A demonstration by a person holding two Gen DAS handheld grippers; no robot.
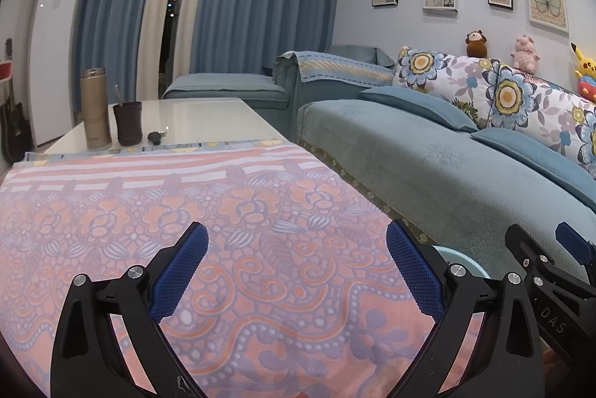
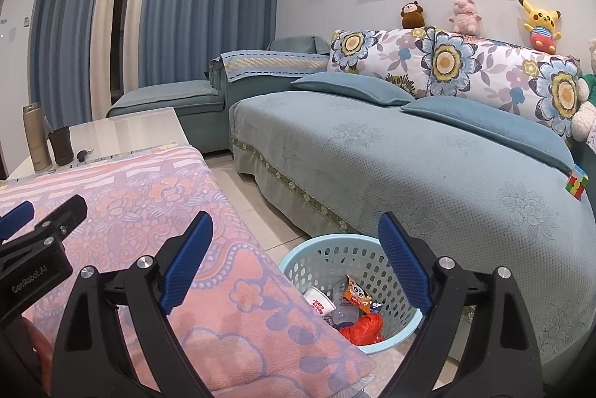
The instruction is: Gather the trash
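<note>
Two grippers hover over the pink patterned cloth [image 1: 231, 234] on the low table, both spread wide and holding nothing.

From the left gripper [image 1: 298, 267], you look down the length of the table: a tan flask [image 1: 95, 108], a dark cup [image 1: 128, 123] and a bunch of keys [image 1: 156, 136] stand on the bare white tabletop [image 1: 193, 118] beyond the cloth's far edge. Only a sliver of the basket's pale blue rim [image 1: 462, 258] peeks out behind the right-hand finger. The right gripper's body [image 1: 551, 290] sits at the lower right, lettered "DAS".

From the right gripper [image 2: 294, 264], the blue basket [image 2: 337, 250] shows fully, standing on the tiled floor in the narrow lane between the table's edge and the sofa [image 2: 409, 167]. Inside lie the trash: a white paper cup [image 2: 319, 301] with red printing I cannot read, an orange snack packet [image 2: 355, 293], a red bag [image 2: 363, 327] and a clear bottle [image 2: 344, 316]. The left gripper's body [image 2: 37, 249] at the left reads "GenRobot.AI". A colour cube [image 2: 576, 182] rests on the sofa's right end.
</note>
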